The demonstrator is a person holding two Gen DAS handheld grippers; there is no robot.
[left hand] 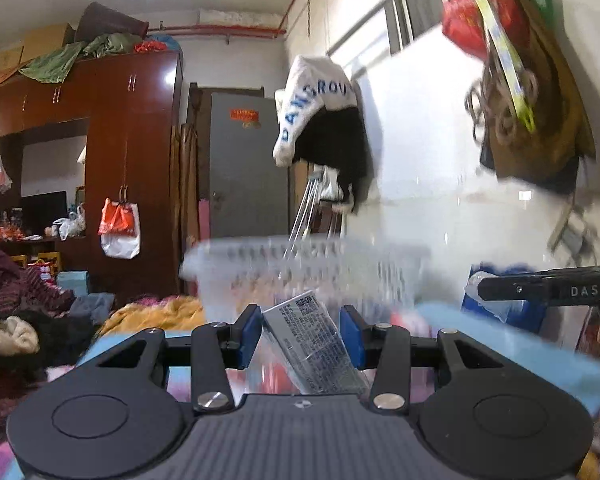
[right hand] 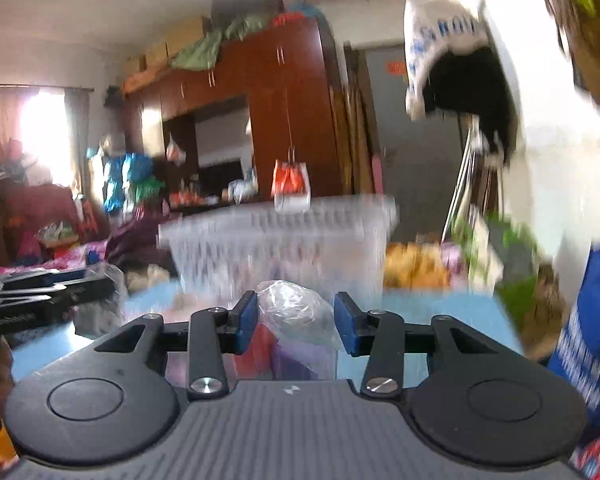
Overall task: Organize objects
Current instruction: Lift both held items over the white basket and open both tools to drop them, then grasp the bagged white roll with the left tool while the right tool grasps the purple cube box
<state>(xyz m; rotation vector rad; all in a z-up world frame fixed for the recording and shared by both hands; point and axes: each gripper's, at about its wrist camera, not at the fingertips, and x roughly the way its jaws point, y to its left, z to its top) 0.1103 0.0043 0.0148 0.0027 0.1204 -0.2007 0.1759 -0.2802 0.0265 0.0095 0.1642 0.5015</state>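
My left gripper [left hand: 302, 322] is shut on a small box [left hand: 316, 344] wrapped in clear film, with printed text and a code on it; the box tilts between the blue pads. My right gripper [right hand: 298, 312] is shut on a crumpled clear plastic bag [right hand: 292, 308] that bulges up between its pads. Just ahead of both stands a clear slotted plastic basket [left hand: 300, 264] [right hand: 280, 232], blurred, on a light blue surface [left hand: 520, 348] [right hand: 440, 312]. A black finger of the right gripper [left hand: 540, 290] shows at the right edge of the left wrist view. The left gripper [right hand: 40, 292] shows at the left edge of the right wrist view.
A white wall [left hand: 420, 140] with hanging clothes and bags [left hand: 324, 120] rises close on the right. A dark red wardrobe [left hand: 132, 140] and a grey door [left hand: 244, 168] stand behind. Piled clothes and bedding [left hand: 28, 312] lie to the left. A blue bag [right hand: 588, 320] is at the far right.
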